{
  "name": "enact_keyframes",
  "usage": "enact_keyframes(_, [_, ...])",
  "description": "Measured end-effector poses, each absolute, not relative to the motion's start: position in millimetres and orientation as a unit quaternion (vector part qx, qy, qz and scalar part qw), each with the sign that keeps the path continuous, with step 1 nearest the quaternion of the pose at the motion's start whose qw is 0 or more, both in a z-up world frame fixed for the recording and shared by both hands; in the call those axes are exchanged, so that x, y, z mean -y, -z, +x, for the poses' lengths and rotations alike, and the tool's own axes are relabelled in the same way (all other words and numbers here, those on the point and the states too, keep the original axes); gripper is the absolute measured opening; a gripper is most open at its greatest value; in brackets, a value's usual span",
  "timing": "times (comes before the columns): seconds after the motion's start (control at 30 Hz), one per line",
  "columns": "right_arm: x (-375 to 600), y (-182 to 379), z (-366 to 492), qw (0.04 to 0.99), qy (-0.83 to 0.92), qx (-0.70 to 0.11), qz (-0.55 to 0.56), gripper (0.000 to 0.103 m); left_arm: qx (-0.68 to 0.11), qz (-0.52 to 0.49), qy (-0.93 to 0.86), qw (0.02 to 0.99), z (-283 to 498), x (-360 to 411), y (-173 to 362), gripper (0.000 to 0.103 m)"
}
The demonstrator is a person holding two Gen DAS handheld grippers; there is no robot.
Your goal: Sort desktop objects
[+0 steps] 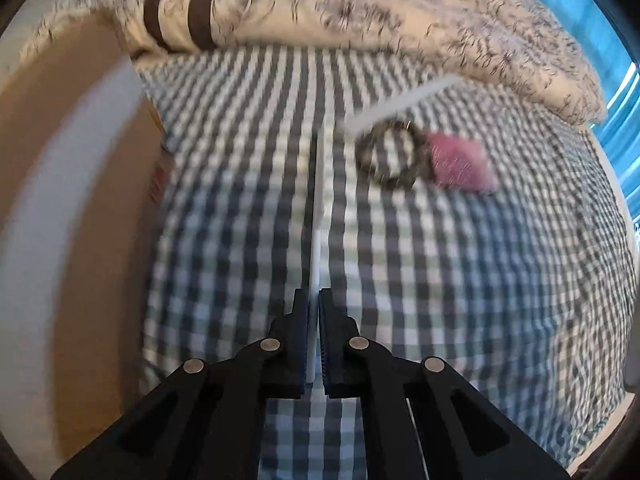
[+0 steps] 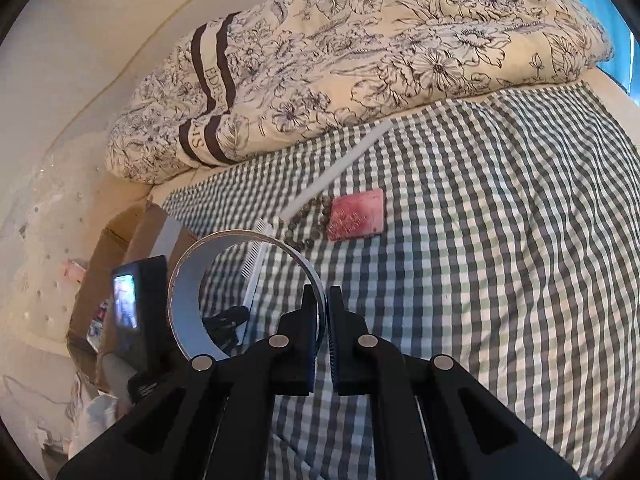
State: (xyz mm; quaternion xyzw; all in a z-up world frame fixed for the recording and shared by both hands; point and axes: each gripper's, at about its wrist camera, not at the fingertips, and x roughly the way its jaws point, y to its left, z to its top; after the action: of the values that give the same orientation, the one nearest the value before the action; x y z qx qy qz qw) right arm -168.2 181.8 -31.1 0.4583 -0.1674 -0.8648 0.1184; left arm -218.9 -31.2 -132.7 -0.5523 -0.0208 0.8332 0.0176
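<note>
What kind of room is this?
Most likely a bedroom. The things lie on a bed with a checked sheet, and a flowery folded duvet is heaped at its far end. A bead bracelet and a pink card rest on the sheet.

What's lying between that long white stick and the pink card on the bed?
A beaded bracelet lies between the white stick and the pink card, touching both; the right wrist view shows it clearly.

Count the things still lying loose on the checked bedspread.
3, clustered mid-bed: a white strip running toward the quilt, a bead bracelet at its near end, and a pink card touching the beads' right side. More may be hidden under the quilt.
</note>
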Motion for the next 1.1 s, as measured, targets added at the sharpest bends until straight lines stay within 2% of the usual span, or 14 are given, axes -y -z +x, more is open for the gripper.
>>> enact_keyframes(0.13, [-191, 37, -174, 0.109, 0.863, 0.173, 0.462, 0.006, 0.012, -0.549, -0.836, 0.015, -233, 22, 144, 0.005])
enact_keyframes(0.23, [-196, 40, -180, 0.104, 0.862, 0.173, 0.465, 0.006, -0.001, -0.540, -0.842, 0.012, -249, 11, 146, 0.010])
enact_keyframes(0.37, [-199, 49, -187, 0.099, 0.859, 0.174, 0.472, 0.006, -0.008, -0.539, -0.842, 0.009, -270, -2, 149, 0.021])
enact_keyframes(0.43, [-200, 55, -191, 0.096, 0.855, 0.175, 0.478, 0.006, -0.011, -0.531, -0.847, 0.008, -276, -4, 151, 0.019])
enact_keyframes(0.47, [-201, 57, -193, 0.095, 0.854, 0.176, 0.481, 0.006, -0.011, -0.529, -0.848, 0.009, -280, -4, 151, 0.007])
enact_keyframes(0.5, [-201, 60, -194, 0.095, 0.852, 0.178, 0.483, 0.006, -0.010, -0.529, -0.848, 0.010, -281, -3, 151, 0.004])
enact_keyframes(0.73, [-201, 59, -197, 0.094, 0.852, 0.176, 0.483, 0.006, -0.009, -0.513, -0.858, -0.006, -262, 1, 131, 0.004])
enact_keyframes(1.1, [-180, 29, -157, 0.091, 0.864, 0.150, 0.471, 0.004, -0.021, -0.458, -0.889, -0.002, -191, 2, 42, 0.004])
